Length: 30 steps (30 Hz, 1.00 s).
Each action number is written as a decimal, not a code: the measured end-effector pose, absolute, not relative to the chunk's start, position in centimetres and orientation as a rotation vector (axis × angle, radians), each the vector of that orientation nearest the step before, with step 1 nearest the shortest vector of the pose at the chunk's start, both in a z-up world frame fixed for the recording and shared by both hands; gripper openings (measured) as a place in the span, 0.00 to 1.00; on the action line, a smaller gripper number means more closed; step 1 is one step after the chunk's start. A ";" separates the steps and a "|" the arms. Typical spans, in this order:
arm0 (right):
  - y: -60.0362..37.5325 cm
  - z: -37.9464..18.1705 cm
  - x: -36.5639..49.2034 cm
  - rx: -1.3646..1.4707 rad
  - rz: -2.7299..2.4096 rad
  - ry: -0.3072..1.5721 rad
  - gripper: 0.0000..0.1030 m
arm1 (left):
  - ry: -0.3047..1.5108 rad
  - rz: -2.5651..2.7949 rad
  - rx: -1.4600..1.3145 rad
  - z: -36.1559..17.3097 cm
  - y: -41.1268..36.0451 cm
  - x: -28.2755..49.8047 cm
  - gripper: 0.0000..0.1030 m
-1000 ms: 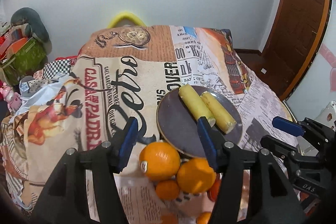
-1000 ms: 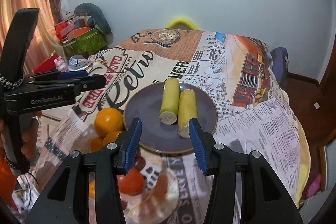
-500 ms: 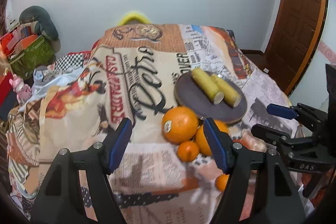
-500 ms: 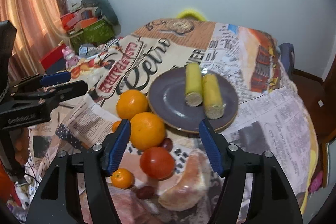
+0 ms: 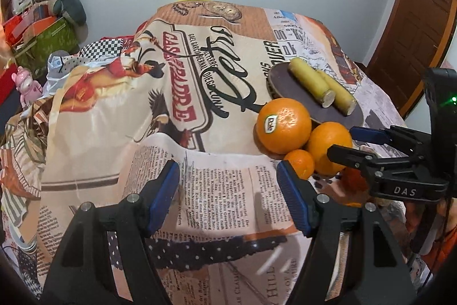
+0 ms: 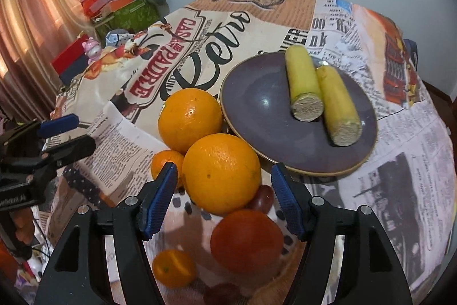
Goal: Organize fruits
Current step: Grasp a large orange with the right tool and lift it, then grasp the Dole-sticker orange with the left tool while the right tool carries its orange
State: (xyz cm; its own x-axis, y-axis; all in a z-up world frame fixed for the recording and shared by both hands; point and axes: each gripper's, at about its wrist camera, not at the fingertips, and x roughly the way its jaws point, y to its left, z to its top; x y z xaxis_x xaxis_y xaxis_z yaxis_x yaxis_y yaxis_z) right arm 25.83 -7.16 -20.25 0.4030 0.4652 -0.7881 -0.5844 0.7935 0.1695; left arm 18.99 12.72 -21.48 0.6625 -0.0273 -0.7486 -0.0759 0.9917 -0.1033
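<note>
Both grippers have pulled back toward the near edge since the earlier pictures, so the pile of fruit now sits right in front of the right one. The right gripper [image 6: 224, 197] is wide open and holds nothing. A big orange [image 6: 221, 173] sits straight ahead in the gap between its two blue pads, very close. It looks like the next thing to be picked up.

Just behind it is a second big orange [image 6: 190, 119], and a small orange [image 6: 165, 165] peeks out by the left pad. A red fruit [image 6: 247, 240] lies nearer, low between the gripper's arms. Behind and to the right is the purple plate [image 6: 257, 107] with two yellow pieces [image 6: 302, 82] lying side by side, long ends pointing toward the gripper.

The left gripper [image 5: 228, 197] is wide open too, with nothing in it. It hangs over bare printed cloth [image 5: 200, 190] on the worktop, and the oranges are off to its right. So the right gripper is the nearer one to the fruit.
</note>
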 end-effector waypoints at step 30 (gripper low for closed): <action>-12.9 -15.7 25.3 -0.016 0.608 0.790 0.59 | 0.884 -0.083 -0.113 -22.6 8.2 25.6 0.68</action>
State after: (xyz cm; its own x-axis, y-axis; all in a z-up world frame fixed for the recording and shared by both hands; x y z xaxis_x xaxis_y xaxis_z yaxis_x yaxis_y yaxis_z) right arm 25.34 -12.93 -15.68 0.5429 0.5067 -0.6697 -0.5183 0.8296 0.2076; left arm 25.63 8.15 -22.56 0.6315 -0.1189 -0.7662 0.0255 0.9908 -0.1327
